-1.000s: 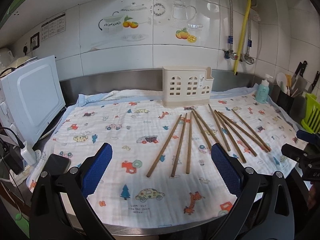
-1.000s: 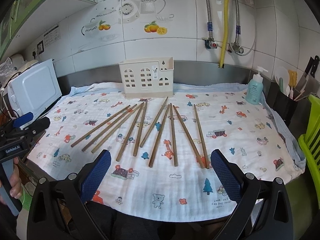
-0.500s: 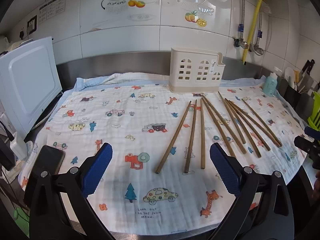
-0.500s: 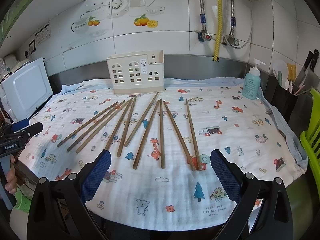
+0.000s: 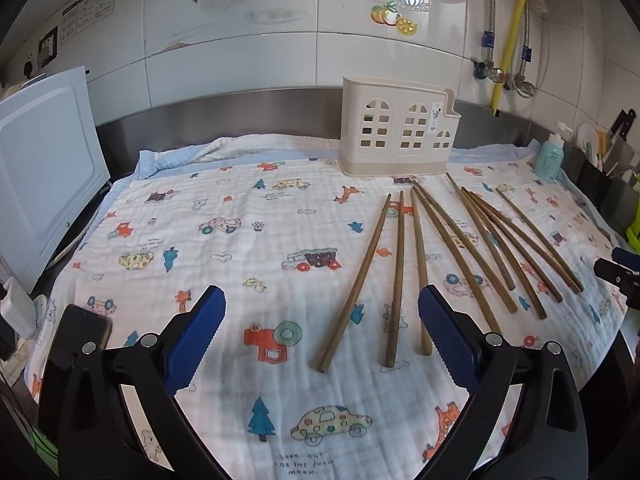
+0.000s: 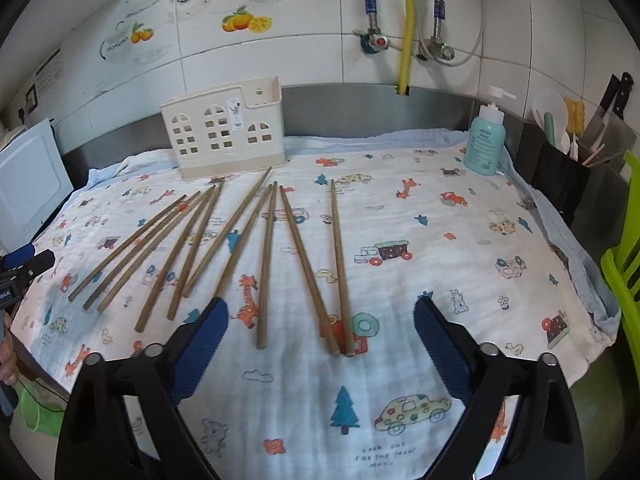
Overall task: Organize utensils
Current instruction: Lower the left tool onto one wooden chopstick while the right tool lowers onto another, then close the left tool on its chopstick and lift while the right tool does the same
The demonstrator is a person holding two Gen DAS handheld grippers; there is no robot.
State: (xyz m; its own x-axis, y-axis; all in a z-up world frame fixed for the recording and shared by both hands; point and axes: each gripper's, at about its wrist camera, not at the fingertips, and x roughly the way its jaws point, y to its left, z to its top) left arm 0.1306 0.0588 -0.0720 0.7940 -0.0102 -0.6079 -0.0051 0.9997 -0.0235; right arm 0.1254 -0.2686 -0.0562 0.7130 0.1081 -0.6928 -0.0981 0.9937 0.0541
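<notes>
Ten brown wooden chopsticks (image 5: 416, 264) (image 6: 264, 256) lie fanned on the printed cloth (image 5: 240, 240) (image 6: 440, 240) over the tabletop, thin ends toward the cream holder (image 5: 398, 134) (image 6: 226, 128) by the back wall. Only the left view shows a phone (image 5: 86, 328); only the right shows the soap bottle (image 6: 485, 140) up close. Left gripper (image 5: 320, 320) and right gripper (image 6: 320, 332) hover with fingers spread wide, holding nothing.

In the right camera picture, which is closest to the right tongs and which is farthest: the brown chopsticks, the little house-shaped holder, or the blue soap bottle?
Seen from the right tongs:
1. Chopsticks: nearest, spread on the cloth just ahead, mostly toward the left.
2. Soap bottle and house-shaped holder: both far back by the wall, bottle at back right, holder at back left. They are too close to call.
</notes>
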